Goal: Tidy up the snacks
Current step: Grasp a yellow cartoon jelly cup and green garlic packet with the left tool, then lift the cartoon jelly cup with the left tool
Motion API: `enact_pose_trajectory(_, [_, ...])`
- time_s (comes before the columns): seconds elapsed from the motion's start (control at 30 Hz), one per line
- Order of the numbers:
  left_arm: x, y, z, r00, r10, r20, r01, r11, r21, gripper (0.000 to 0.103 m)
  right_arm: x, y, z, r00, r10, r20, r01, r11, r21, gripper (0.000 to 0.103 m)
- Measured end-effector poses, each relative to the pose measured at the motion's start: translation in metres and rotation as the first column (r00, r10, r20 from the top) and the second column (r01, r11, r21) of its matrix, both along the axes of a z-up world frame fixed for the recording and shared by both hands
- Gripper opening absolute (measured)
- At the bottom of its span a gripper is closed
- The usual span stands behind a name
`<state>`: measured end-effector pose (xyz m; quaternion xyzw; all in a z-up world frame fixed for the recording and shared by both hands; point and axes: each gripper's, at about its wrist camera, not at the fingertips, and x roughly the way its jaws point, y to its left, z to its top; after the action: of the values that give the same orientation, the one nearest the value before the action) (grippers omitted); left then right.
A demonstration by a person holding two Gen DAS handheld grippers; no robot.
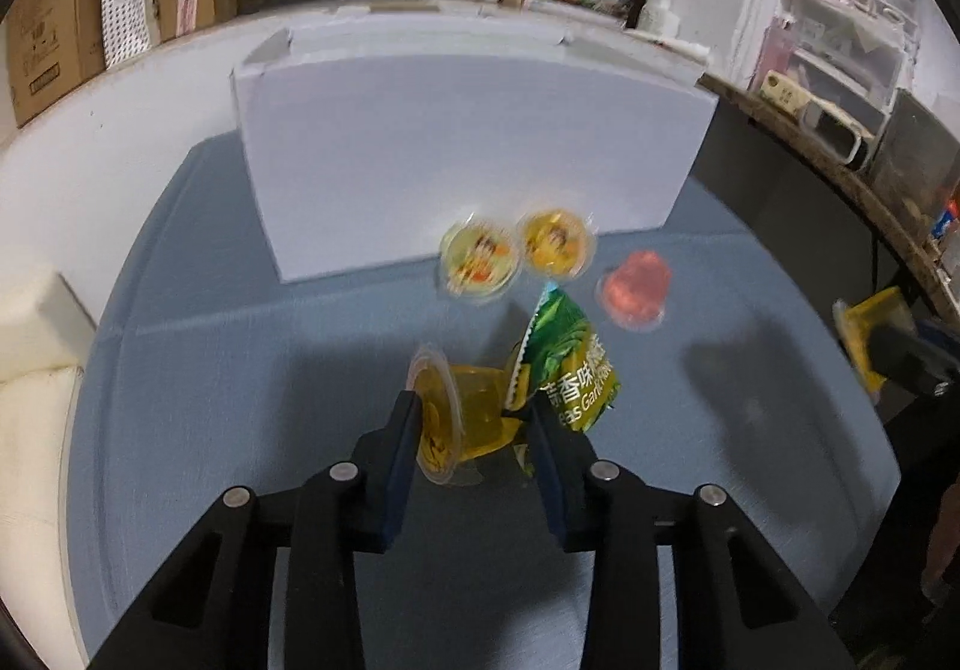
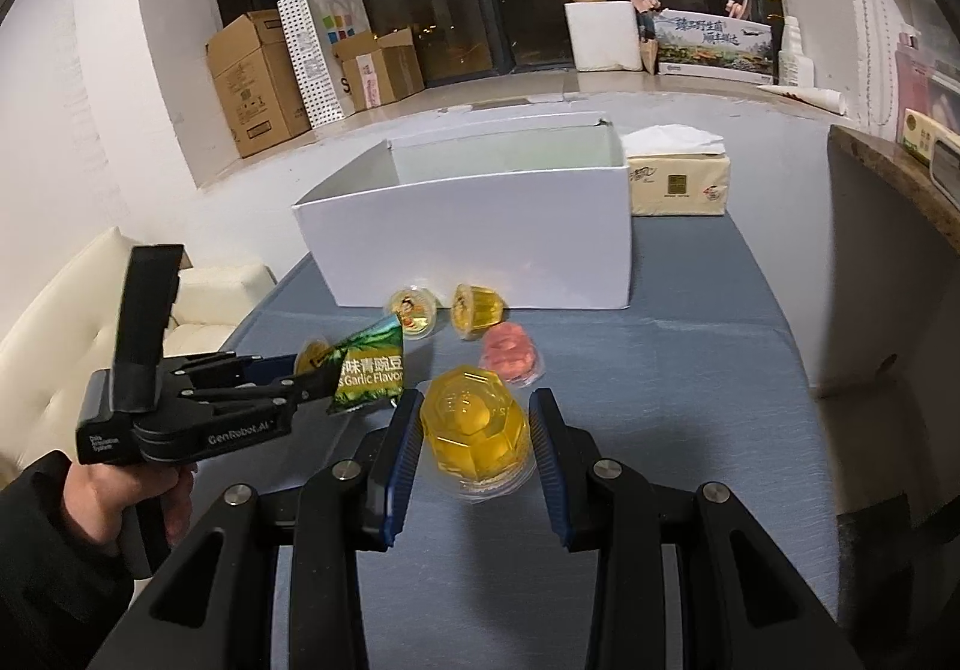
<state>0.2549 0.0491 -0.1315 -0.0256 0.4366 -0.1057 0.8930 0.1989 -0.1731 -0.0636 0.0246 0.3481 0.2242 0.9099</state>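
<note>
My blue table (image 2: 690, 310) runs ahead of me, and on it the open white box (image 2: 480, 244) stands at twelve o'clock, its near wall blocking the straight line from the snacks to its inside. A tissue pack (image 2: 678, 184) sits just beside the box at two o'clock; only my right view shows it, and only that view looks over the rim into the box. A cream sofa (image 2: 90, 310) lies off the table at nine o'clock.

I count five jelly cups and one green pea packet. Two yellow cups (image 1: 480, 259) (image 1: 555, 241) lie side by side near the box wall, and one pink cup (image 1: 636, 289) lies near them at two o'clock.

My left gripper (image 1: 474, 418) has narrowed onto a yellow jelly cup lying on its side (image 1: 462, 412), one pad on its lid; the green pea packet (image 1: 570, 364) is caught against the other finger and sticks up past the tips. My right view shows the left hand (image 2: 150, 490) on the handle, the packet hiding most of that cup.

My right gripper (image 2: 474, 424) is closed partway on the fifth yellow cup (image 2: 474, 430), held upside down between both pads above the cloth. From the left view it shows only at the three o'clock edge.
</note>
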Motion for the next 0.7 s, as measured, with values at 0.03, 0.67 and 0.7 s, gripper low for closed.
enact_pose_trajectory(0.03, [0.001, 0.0, -0.003, 1.0, 0.012, -0.012, -0.012, 1.0, 0.006, 0.05, -0.001, 0.001, 0.0, 1.0, 0.004, 0.0, -0.004, 1.0, -0.001, 0.039])
enact_pose_trajectory(0.67, [-0.012, 0.004, -0.004, 1.0, -0.007, 0.023, 0.007, 1.0, 0.015, 0.037, -0.005, 0.004, 0.001, 1.0, 0.012, -0.003, -0.012, 1.0, 0.007, 0.039])
enact_pose_trajectory(0.7, [-0.014, 0.003, -0.003, 0.999, -0.008, 0.031, 0.007, 1.0, 0.015, 0.037, -0.005, 0.003, 0.002, 1.0, 0.011, -0.002, -0.011, 1.0, 0.009, 0.039])
